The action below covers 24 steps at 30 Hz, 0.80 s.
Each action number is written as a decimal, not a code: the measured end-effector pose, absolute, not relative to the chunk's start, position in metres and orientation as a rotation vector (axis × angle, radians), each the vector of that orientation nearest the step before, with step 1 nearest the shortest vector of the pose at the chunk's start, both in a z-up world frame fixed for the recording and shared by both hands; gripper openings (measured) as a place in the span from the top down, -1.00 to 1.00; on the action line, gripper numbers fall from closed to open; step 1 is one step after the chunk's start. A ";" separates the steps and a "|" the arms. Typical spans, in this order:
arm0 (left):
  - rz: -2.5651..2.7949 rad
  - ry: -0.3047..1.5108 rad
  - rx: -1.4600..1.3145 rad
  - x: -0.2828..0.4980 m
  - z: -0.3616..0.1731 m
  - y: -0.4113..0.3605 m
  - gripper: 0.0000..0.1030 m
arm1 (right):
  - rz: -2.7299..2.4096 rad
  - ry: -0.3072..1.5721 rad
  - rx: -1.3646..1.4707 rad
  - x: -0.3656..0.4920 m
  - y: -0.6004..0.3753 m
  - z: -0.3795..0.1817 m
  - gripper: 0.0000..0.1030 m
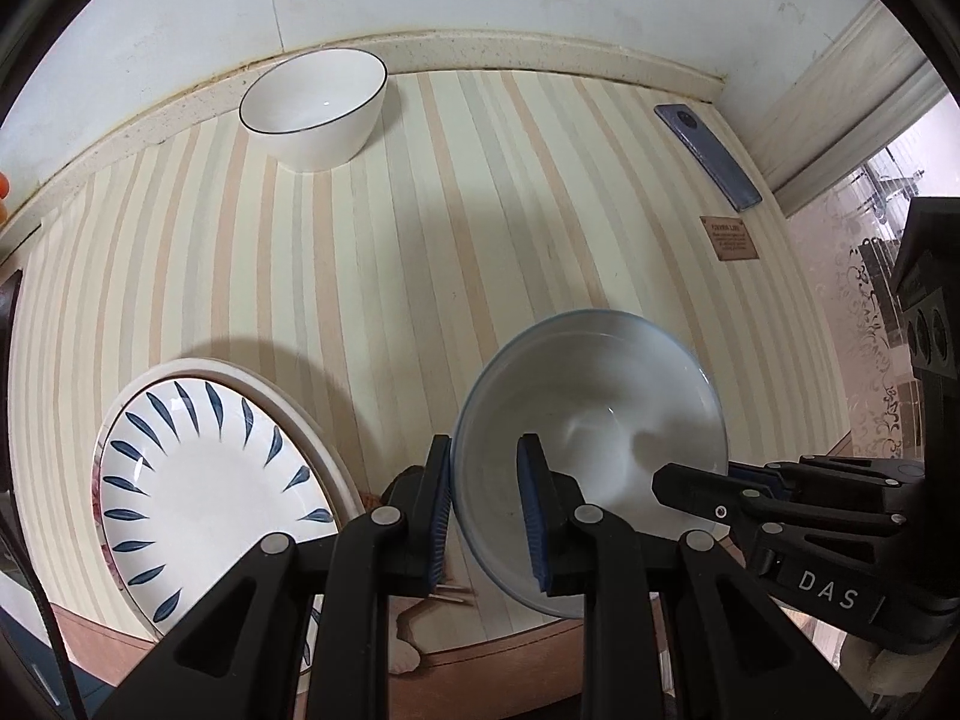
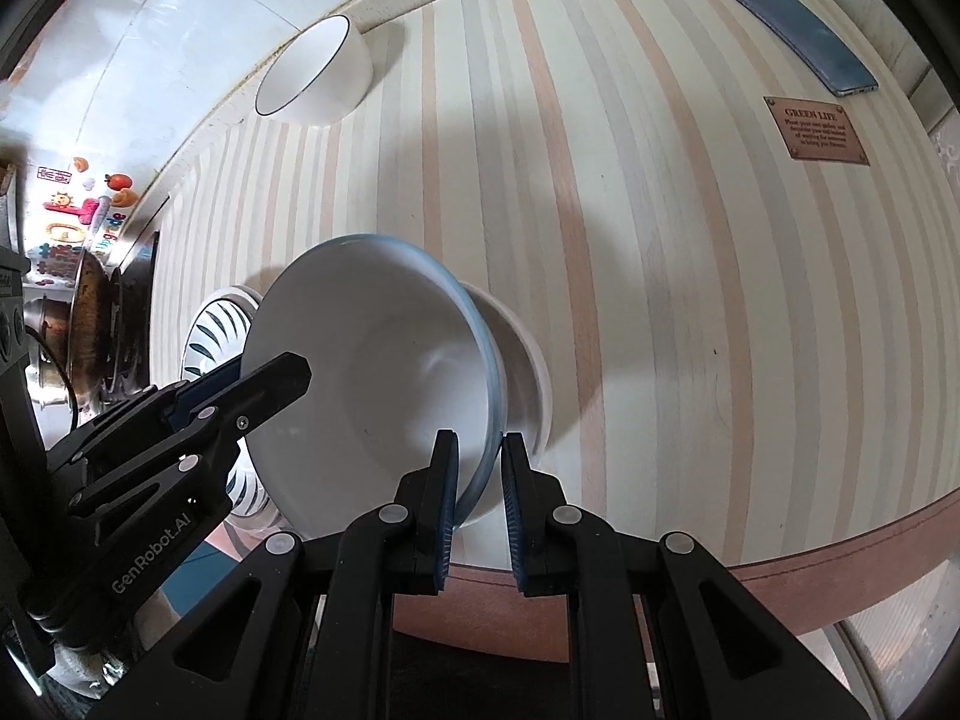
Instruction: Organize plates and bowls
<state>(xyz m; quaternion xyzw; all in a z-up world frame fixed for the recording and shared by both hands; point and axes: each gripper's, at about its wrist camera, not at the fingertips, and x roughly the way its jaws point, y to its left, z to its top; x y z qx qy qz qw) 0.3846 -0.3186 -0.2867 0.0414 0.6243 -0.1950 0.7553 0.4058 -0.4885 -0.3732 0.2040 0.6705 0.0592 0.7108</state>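
Two grippers are clamping one blue-rimmed white ceramic bowl point(image 1: 591, 462) at its rim.
You are gripping opposite edges, left gripper point(image 1: 486, 510) and right gripper point(image 2: 480, 510); it is glazed, slippery, breakable.

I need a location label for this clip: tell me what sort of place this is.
Probably a home kitchen or dining corner. A striped tablecloth covers a table set against a tiled wall, bowls and a plate sit on it, and pots and colourful magnets show at the left.
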 end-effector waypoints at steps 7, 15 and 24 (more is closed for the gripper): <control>-0.418 1.367 0.110 0.383 -0.293 -0.322 0.63 | 0.128 1.502 0.435 0.411 -0.484 -0.378 0.69; -0.406 1.382 0.126 0.385 -0.299 -0.325 0.63 | 0.134 1.517 0.435 0.413 -0.483 -0.384 0.69; -0.402 1.402 0.137 0.385 -0.303 -0.325 0.63 | 0.135 1.548 0.400 0.415 -0.480 -0.384 0.66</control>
